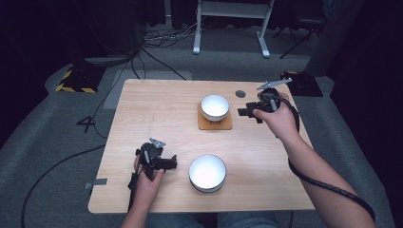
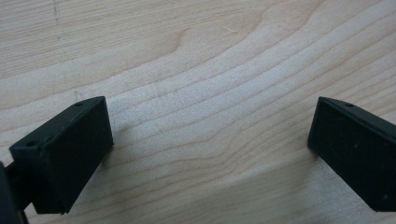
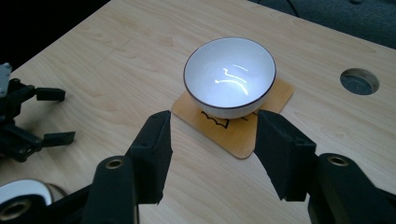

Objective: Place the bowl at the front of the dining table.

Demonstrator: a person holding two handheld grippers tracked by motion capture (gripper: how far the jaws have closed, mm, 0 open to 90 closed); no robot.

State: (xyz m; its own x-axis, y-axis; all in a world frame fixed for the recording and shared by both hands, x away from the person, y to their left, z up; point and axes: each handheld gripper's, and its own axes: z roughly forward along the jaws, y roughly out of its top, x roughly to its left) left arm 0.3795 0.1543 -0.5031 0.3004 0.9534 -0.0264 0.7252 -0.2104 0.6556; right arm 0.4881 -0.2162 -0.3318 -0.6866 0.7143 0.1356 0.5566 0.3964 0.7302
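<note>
Right gripper (image 3: pixel 212 154): fingers spread wide, nothing between them, just short of the white bowl (image 3: pixel 229 77) standing on the wooden coaster (image 3: pixel 243 130). If you grip it, straddle the rim squarely and close slowly. Left gripper (image 2: pixel 205 149): fingers open, empty, over bare surface (image 1: pixel 157 99).

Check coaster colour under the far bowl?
Light brown wood coaster with a small black drawing; clearest in the right gripper view.

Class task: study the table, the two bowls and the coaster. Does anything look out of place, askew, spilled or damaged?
Nothing spilled or damaged. Both bowls stand upright and empty. The far one sits off-centre on its coaster, which lies turned at an angle to the table edges.
</note>
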